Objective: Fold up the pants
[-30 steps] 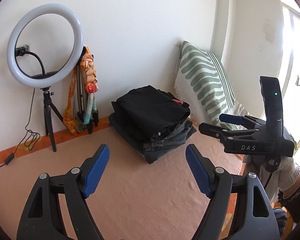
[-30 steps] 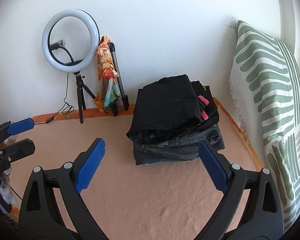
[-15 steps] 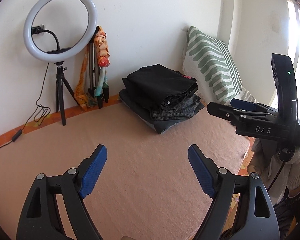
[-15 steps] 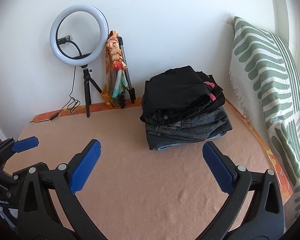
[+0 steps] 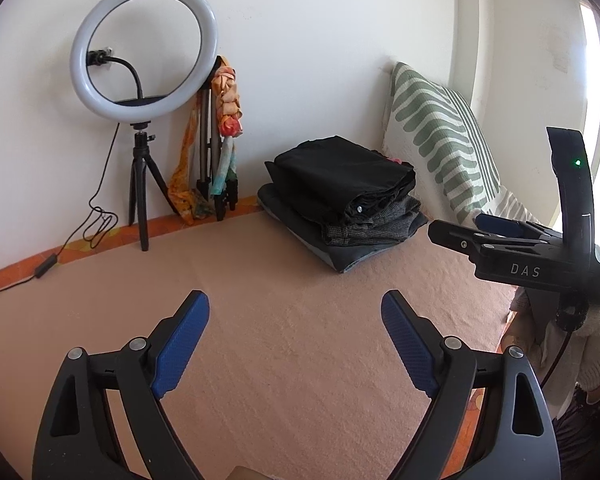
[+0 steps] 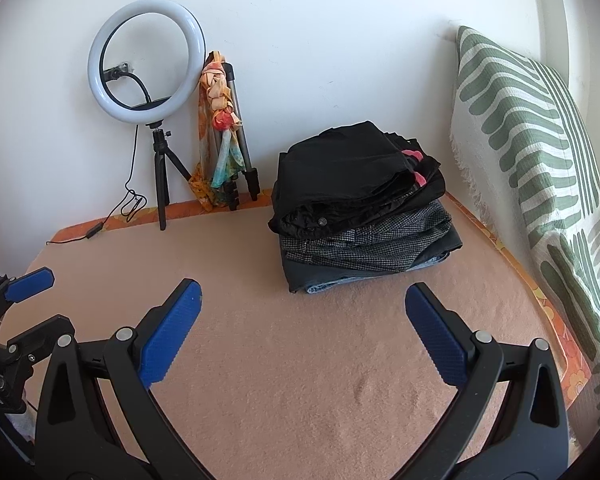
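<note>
Plastic ring light [image 5: 142, 46] on its thin black tripod stands leftmost, a crumpled orange scarf [image 5: 226, 120] beside it. Our left gripper [image 5: 296, 344] hangs over the nubbly peach blanket [image 5: 284, 328], ribbed blue pads opening with nothing between. Farther right, folded pants [image 6: 360, 208] sit stacked, perhaps three or four pairs. Our right gripper [image 6: 302, 340] gapes wide, empty, before the striped woven cushion [image 6: 532, 136].

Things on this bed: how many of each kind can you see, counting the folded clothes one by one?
Folded garments: 3 (black, checked, dark grey)
Ring lights on tripod: 1
Spare tripods with scarf: 1
Striped pillows: 1
Total: 6
</note>
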Action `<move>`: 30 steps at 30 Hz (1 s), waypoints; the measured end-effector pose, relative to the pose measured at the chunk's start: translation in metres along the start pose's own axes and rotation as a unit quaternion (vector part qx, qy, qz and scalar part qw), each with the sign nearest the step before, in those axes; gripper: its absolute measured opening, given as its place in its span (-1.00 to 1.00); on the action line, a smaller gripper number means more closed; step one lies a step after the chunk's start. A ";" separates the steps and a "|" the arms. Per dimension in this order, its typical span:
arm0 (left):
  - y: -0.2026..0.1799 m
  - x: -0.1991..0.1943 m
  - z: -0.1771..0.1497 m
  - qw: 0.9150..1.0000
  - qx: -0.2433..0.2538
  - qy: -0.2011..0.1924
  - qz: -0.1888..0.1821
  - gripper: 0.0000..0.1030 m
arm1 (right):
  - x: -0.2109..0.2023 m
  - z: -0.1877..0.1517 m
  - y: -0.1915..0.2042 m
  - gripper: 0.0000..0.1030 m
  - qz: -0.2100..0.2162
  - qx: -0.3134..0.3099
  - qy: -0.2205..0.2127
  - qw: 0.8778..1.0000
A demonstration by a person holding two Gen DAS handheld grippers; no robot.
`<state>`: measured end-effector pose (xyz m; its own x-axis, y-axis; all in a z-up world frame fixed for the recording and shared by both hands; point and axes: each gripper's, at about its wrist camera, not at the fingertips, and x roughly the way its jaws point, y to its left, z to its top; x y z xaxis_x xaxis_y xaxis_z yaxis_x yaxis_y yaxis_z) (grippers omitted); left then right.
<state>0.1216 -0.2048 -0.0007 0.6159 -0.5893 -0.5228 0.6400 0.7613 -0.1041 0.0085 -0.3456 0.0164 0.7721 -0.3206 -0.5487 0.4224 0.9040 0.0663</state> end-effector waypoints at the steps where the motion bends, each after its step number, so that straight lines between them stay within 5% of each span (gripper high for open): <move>1: 0.002 0.000 -0.001 1.000 -0.004 0.000 0.000 0.71 | 0.001 -0.001 0.000 1.00 -0.001 -0.001 0.001 1.000; 11: 0.009 -0.001 -0.005 1.000 -0.006 0.001 0.021 0.72 | 0.006 -0.002 0.003 1.00 0.003 -0.008 -0.003 1.000; 16: 0.011 -0.006 -0.003 0.999 -0.010 -0.010 0.032 0.94 | 0.009 -0.001 0.004 1.00 0.006 -0.010 -0.004 1.000; 30: 0.007 -0.005 -0.003 1.000 0.004 0.000 0.022 0.97 | 0.008 0.002 0.000 1.00 -0.001 -0.007 -0.013 1.000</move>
<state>0.1215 -0.1956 -0.0013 0.6440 -0.5546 -0.5270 0.6151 0.7849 -0.0744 0.0158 -0.3493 0.0137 0.7836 -0.3290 -0.5271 0.4175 0.9070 0.0545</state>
